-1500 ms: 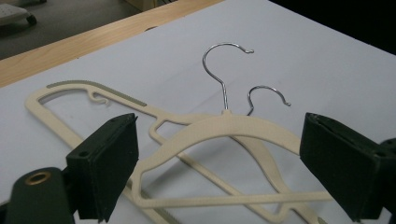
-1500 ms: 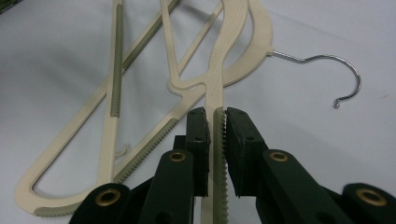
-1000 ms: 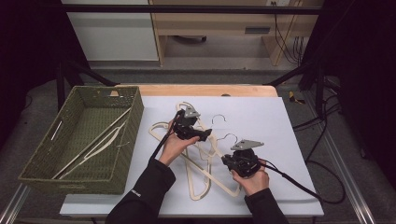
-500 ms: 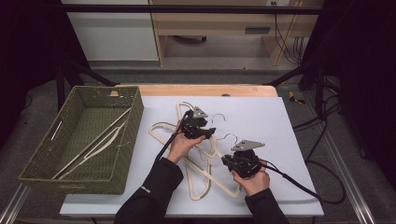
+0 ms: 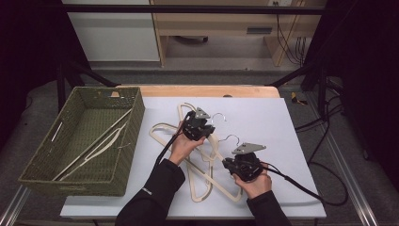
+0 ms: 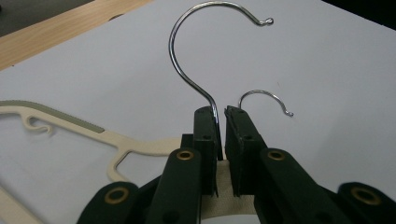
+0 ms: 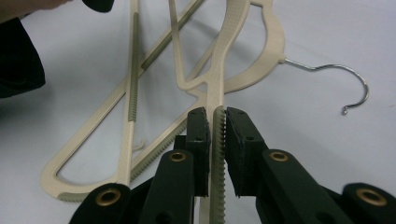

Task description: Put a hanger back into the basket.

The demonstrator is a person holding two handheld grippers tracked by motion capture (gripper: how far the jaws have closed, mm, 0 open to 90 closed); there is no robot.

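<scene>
On the white table [image 5: 282,122] two cream plastic hangers lie crossed over each other in front of the person, and each hand has hold of one. The left gripper [image 6: 221,122] has just been closing, and its jaws now pinch the neck of the upper hanger [image 5: 188,117], right where the steel hook [image 6: 196,56] leaves the cream plastic; in the left gripper view the wire rises straight up out of the narrow gap between the pads and curls over to the right, while the hanger's shoulder [image 6: 70,126] runs off to the left, flat on the table. A second, smaller hook [image 6: 266,99] shows just beyond the jaws, lying well clear of them; it looks to belong to the other hanger, though from here I can't be certain. The right gripper [image 7: 217,122] is pressed together on a ridged arm of the lower hanger [image 7: 219,74]; the toothed bar runs between the pads and on ahead of them toward that hanger's neck, from which its hook [image 7: 343,77] bends off to the right on the bare table. In the high view the left gripper [image 5: 197,127] sits farther from the person, near the middle of the table; the right gripper [image 5: 244,165] is nearer the front edge. A green woven basket [image 5: 127,141] stands at the left, well apart from both grippers, with more pale hangers [image 5: 99,141] lying slantwise inside it.
</scene>
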